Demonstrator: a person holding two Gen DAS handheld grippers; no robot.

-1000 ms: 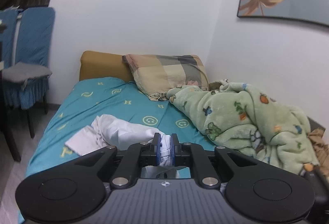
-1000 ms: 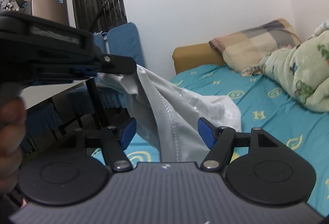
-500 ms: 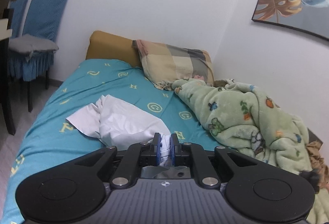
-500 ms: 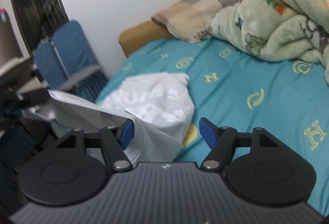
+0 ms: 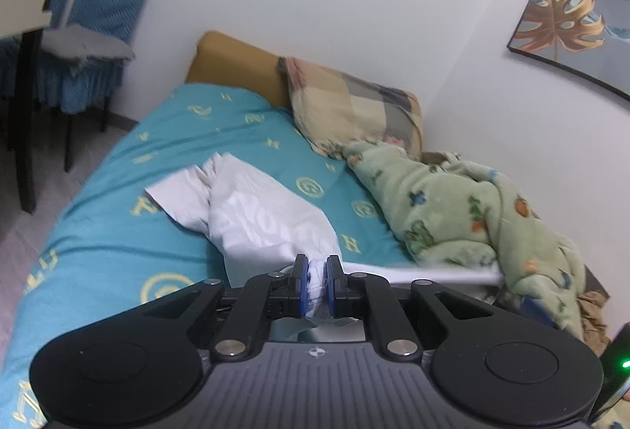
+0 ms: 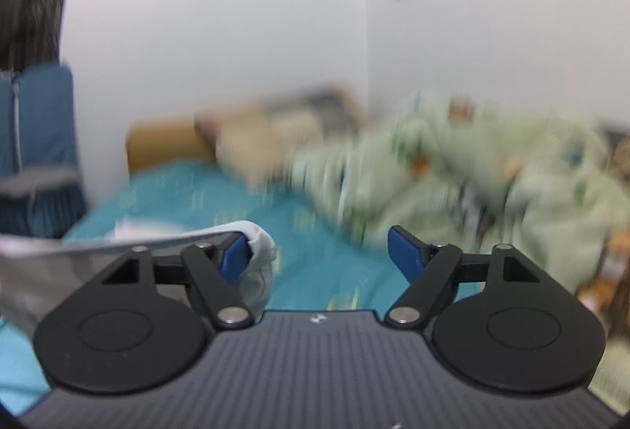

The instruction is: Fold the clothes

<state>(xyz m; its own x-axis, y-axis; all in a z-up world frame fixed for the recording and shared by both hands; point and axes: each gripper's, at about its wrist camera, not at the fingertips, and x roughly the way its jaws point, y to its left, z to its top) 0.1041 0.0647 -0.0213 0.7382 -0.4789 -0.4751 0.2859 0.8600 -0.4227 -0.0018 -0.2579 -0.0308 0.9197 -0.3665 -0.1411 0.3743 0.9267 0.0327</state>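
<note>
A white garment (image 5: 252, 212) lies crumpled on the teal bed sheet (image 5: 118, 232). My left gripper (image 5: 314, 277) is shut on its near edge. A taut strip of the same cloth (image 5: 425, 273) runs from there off to the right. In the blurred right wrist view my right gripper (image 6: 321, 257) is open. The white cloth (image 6: 258, 251) is draped over its left finger (image 6: 232, 261), with nothing between the jaws.
A green patterned blanket (image 5: 472, 216) is heaped on the right side of the bed. A plaid pillow (image 5: 354, 114) leans at the head. A blue chair (image 5: 90, 15) and a dark table leg (image 5: 27, 114) stand to the left. A framed picture (image 5: 571, 15) hangs on the right wall.
The right gripper has swung fast to the right, stretching the garment's edge taut between the grippers. The left gripper kept its hold and tilted a little toward the bed.
</note>
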